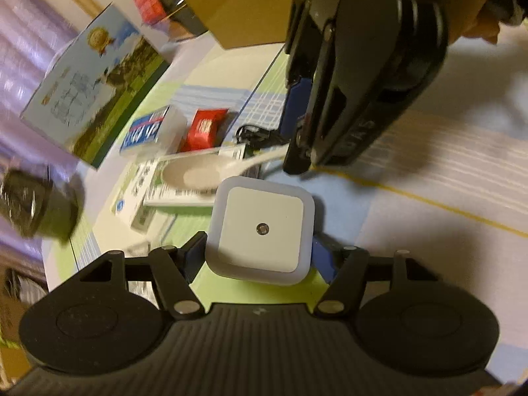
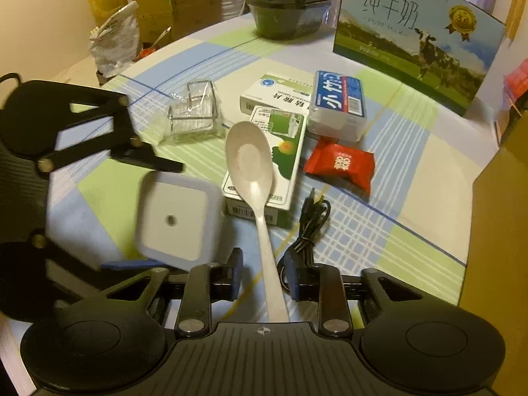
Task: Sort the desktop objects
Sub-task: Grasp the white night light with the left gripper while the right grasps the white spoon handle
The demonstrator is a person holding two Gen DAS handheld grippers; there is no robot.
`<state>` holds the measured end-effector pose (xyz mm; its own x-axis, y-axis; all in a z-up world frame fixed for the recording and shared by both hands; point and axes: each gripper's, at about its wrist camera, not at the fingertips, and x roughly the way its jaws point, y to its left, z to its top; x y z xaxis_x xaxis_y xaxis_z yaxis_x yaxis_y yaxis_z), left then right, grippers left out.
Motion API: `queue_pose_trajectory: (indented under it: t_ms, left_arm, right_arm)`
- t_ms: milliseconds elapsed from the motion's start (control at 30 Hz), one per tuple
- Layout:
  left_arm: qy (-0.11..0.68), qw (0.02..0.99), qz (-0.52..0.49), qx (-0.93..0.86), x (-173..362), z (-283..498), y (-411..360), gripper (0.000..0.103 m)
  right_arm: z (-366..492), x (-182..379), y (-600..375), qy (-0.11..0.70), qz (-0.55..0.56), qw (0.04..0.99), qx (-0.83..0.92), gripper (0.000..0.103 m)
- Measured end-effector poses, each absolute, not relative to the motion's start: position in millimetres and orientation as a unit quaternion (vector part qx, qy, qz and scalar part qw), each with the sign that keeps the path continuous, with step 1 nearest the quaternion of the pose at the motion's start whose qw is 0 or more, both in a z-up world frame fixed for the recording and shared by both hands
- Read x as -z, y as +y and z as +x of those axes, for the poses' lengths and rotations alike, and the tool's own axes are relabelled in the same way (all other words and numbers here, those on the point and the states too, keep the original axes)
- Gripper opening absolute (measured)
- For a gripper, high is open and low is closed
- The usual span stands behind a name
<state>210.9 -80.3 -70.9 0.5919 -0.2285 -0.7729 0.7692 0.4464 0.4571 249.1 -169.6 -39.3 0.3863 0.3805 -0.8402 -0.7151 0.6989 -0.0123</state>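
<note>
1. Left gripper (image 1: 259, 257) – clamped on the white square night light (image 1: 260, 229), held above the checked tablecloth (image 1: 429, 171).
2. Right gripper (image 2: 264, 277) – fingers narrow, gripping the handle of the white spoon (image 2: 252, 165); its bowl hangs over the green-and-white medicine box (image 2: 283, 151).
3. Black cable (image 2: 310, 224) lies right of the spoon handle; red snack packet (image 2: 340, 165) just beyond it.
4. Farther: blue-labelled plastic box (image 2: 340, 105) (resting partly on a second medicine box (image 2: 274, 94)), clear acrylic holder (image 2: 194, 112) to the left.
5. Far side: milk carton box (image 2: 415, 36) upright, dark bowl (image 2: 287, 16) to its left.
</note>
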Motion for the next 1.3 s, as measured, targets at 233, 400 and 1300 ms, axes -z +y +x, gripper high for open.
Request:
queue_pose_trajectory:
  t_ms: [233,400,1300]
  left_arm:
    - [0.348,0.805,0.381,0.292,65,203,-57,0.063]
    - [0.353,0.816,0.352,0.293,62,208,-52,0.064]
    - [0.403,0.856,0.193,0.260,43,159,-40,0.061]
  right_arm:
    - [259,43,-158,0.437,-0.190,0.811,-0.339,0.017]
    - [261,42,-153,0.434,-0.193,0.815,-0.332,0.004]
    - [197,31,-197,0.517,-0.080,0.804,-0.283,0.004]
